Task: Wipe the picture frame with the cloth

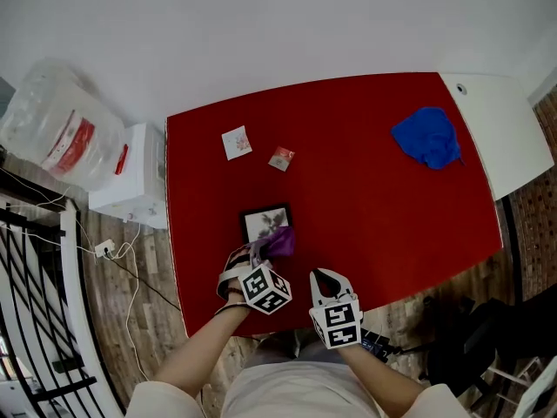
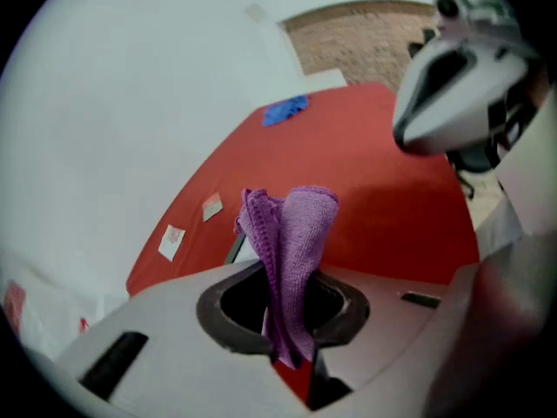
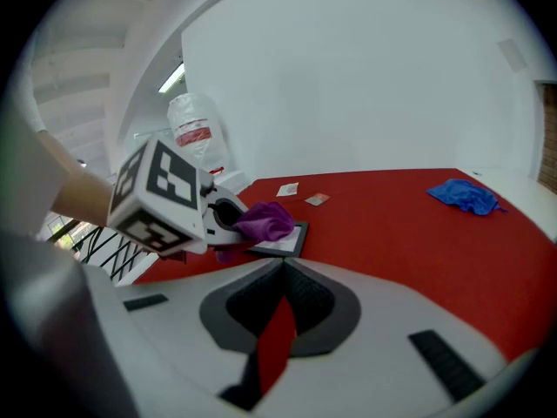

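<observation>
clamping purple cloth [image 1: 281,243], left gripper [image 1: 259,252] holds it over picture frame [image 1: 262,221] near corner (red table [image 1: 374,190]); right gripper [image 1: 325,275] jaws together, empty, just beside.

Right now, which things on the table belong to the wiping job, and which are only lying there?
For the job:
purple cloth, clamped in the left hand-held gripper
picture frame

Lying about:
blue cloth
white card
smaller reddish card
</observation>
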`<action>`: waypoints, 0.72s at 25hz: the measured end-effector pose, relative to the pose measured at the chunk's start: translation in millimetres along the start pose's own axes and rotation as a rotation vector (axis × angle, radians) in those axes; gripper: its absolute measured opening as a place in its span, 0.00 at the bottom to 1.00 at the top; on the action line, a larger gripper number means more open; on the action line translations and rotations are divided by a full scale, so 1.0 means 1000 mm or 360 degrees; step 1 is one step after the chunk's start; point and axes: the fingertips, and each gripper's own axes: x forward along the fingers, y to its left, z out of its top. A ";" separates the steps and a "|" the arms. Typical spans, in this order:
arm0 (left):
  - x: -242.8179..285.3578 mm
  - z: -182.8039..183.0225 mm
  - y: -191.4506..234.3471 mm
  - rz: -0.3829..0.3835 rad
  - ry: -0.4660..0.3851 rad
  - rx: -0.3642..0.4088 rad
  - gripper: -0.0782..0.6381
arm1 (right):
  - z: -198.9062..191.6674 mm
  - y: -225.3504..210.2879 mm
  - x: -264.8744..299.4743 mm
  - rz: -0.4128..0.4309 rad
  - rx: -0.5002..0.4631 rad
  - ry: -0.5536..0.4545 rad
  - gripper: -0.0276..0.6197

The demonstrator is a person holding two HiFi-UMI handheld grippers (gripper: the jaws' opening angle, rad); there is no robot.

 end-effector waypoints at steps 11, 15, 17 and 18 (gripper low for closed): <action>-0.168 -0.008 -0.013 0.0216 -0.0601 -0.1078 0.19 | 0.041 0.046 -0.056 0.0135 -0.0031 -0.0102 0.05; -0.189 -0.030 -0.020 0.0281 -0.0606 -0.1196 0.19 | 0.043 0.061 -0.061 0.0164 -0.0029 -0.0098 0.05; -0.192 -0.037 -0.025 0.0295 -0.0598 -0.1233 0.19 | 0.045 0.068 -0.062 0.0171 -0.0051 -0.0104 0.05; -0.193 -0.038 -0.027 0.0299 -0.0600 -0.1248 0.19 | 0.046 0.070 -0.062 0.0174 -0.0061 -0.0106 0.05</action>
